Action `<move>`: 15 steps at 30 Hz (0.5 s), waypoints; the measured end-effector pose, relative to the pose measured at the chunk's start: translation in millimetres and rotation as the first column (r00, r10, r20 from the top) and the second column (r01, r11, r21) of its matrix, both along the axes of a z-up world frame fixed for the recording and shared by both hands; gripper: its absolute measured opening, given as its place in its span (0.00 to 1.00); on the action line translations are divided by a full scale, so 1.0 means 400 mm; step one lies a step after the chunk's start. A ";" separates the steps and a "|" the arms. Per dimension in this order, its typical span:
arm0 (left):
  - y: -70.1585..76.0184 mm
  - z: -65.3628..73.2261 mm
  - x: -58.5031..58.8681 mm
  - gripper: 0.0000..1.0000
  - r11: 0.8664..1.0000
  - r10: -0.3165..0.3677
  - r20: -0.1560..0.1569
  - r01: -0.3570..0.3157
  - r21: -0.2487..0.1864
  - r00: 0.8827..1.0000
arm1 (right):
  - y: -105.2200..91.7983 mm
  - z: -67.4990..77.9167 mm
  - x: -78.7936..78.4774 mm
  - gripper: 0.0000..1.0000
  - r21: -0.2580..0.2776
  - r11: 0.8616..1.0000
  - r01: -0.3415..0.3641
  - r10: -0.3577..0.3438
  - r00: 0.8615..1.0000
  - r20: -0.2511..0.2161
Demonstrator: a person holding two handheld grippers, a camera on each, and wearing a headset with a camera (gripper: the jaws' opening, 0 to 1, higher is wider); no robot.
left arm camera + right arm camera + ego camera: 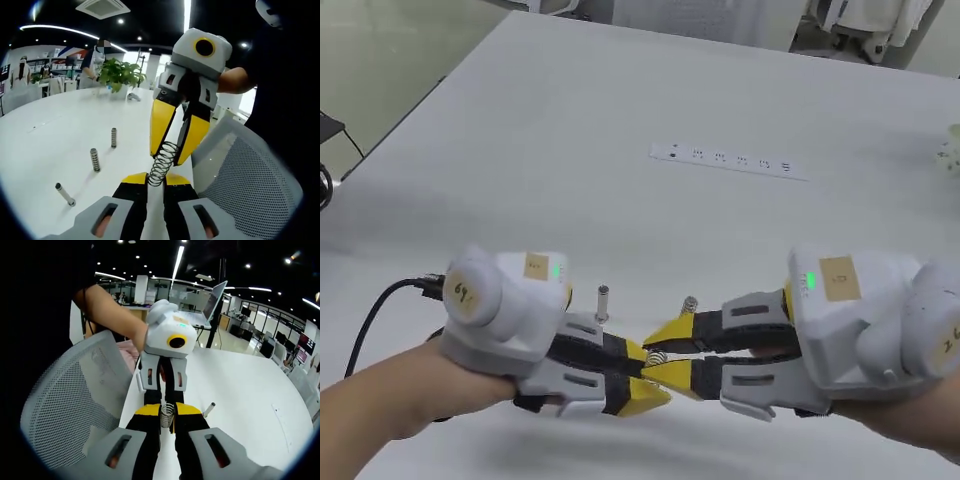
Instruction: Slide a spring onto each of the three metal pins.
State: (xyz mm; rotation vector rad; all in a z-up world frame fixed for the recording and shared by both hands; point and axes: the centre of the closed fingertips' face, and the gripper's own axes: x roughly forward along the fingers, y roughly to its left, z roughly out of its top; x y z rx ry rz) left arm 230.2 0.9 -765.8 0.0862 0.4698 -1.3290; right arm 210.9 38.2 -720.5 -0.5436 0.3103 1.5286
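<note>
White office table (pixel 620 100), one bare pin (pixel 65 194)

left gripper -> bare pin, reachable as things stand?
Probably yes: the bare pin stands on open table, nothing between it and the left gripper. But the right gripper also seems to pinch the spring, so it must release first.

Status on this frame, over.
Left gripper and right gripper both shut on one spring, tip to tip. Two pins loaded, third pin bare. Nothing blocking it.
</note>
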 end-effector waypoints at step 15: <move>0.001 0.001 -0.013 0.03 1.000 -0.007 -0.005 0.007 0.026 1.000 | 0.012 0.002 -0.010 0.07 0.000 1.000 -0.012 0.012 1.000 0.027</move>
